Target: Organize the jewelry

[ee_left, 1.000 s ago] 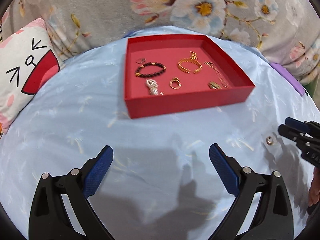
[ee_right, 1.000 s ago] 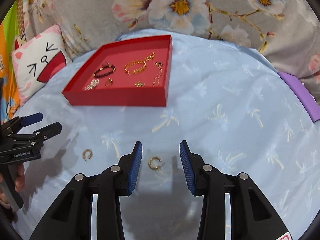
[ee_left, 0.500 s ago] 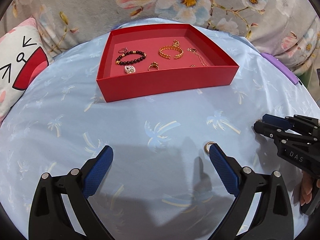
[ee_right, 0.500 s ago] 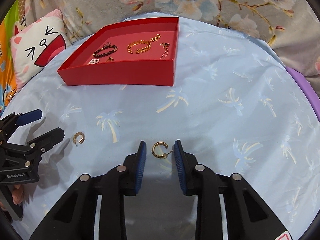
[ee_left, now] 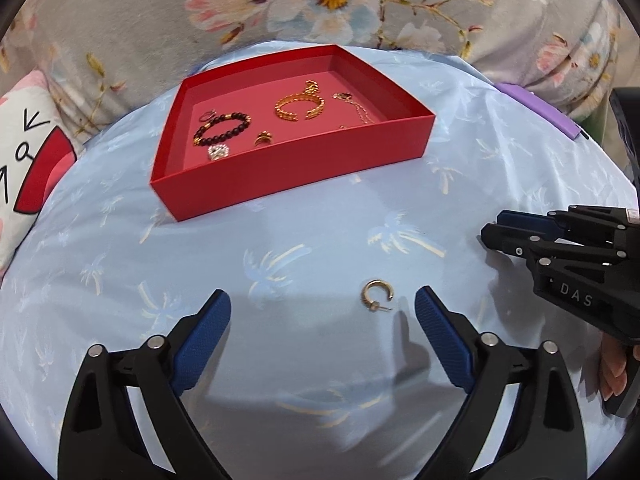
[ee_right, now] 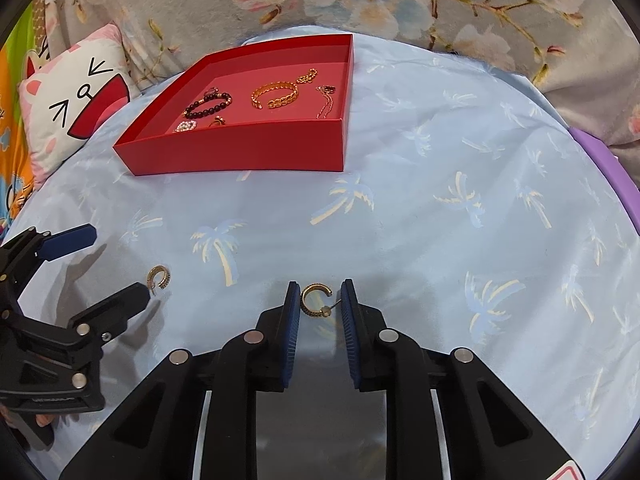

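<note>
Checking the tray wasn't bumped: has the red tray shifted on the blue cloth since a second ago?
No. The red tray sits against the same palm-tree prints on the blue cloth; only the cameras moved.

Bkgd items: lt-blue palm-print cloth [ee_right: 460,160]; grey floral blanket [ee_left: 140,20]; cartoon-face pillow [ee_right: 76,100], left; purple slab [ee_left: 540,110], right edge.

Blue palm-print cloth [ee_right: 460,152] carries red tray [ee_right: 240,148], two gold hoop earrings [ee_right: 316,300] [ee_right: 159,277].
</note>
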`<control>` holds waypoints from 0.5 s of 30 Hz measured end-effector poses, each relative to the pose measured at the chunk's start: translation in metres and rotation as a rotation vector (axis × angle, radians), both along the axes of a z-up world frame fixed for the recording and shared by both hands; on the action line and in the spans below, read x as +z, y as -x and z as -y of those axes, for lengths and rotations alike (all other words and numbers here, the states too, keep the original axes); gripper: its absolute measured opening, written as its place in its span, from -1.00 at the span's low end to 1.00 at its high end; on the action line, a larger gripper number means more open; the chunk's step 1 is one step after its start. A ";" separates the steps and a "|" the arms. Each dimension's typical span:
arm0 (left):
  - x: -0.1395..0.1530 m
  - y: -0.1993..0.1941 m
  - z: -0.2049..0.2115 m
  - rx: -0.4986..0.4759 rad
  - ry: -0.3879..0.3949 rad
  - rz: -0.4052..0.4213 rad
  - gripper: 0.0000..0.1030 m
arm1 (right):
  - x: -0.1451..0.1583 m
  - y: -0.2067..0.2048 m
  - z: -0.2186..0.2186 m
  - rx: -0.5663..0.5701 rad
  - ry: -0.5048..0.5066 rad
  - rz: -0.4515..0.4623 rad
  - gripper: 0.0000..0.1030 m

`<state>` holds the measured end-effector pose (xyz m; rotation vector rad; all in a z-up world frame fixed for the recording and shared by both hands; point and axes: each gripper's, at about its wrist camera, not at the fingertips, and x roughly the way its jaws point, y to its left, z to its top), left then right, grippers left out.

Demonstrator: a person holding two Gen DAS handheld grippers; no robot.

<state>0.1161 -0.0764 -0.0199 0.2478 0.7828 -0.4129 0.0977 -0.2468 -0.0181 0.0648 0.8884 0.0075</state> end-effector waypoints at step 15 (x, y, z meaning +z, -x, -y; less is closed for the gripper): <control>-0.007 -0.006 0.010 -0.038 0.009 -0.064 -0.11 | 0.000 0.001 -0.001 -0.003 0.008 0.001 -0.63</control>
